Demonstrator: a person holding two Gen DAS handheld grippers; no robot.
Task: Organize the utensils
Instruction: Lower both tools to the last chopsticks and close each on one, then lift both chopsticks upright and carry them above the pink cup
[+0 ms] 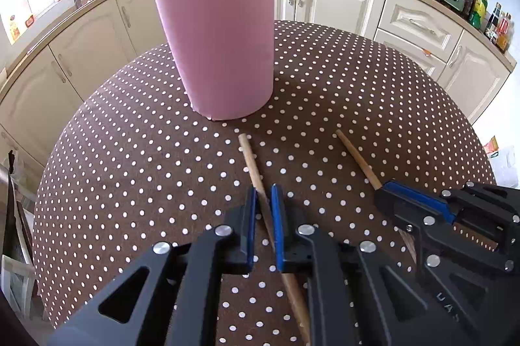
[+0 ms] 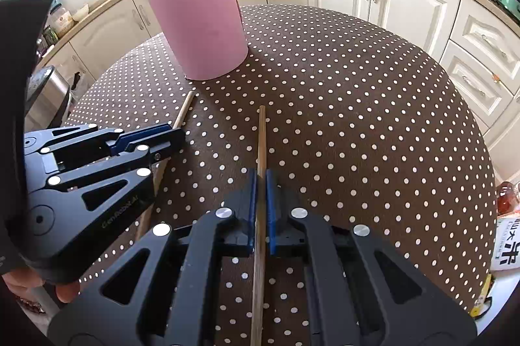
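Where the left wrist view looks, we find the left gripper nearly closed around a wooden chopstick lying on the dotted table, near the pink cup. In the right wrist view, the right gripper pinches a second chopstick.

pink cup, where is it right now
The pink cylindrical cup of wooden sticks stands upright at the far side of the brown polka-dot table, beyond both tools.

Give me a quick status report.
Left gripper and right gripper each shut on a chopstick. Pink cup ahead, upright, holding chopsticks. Nothing between.
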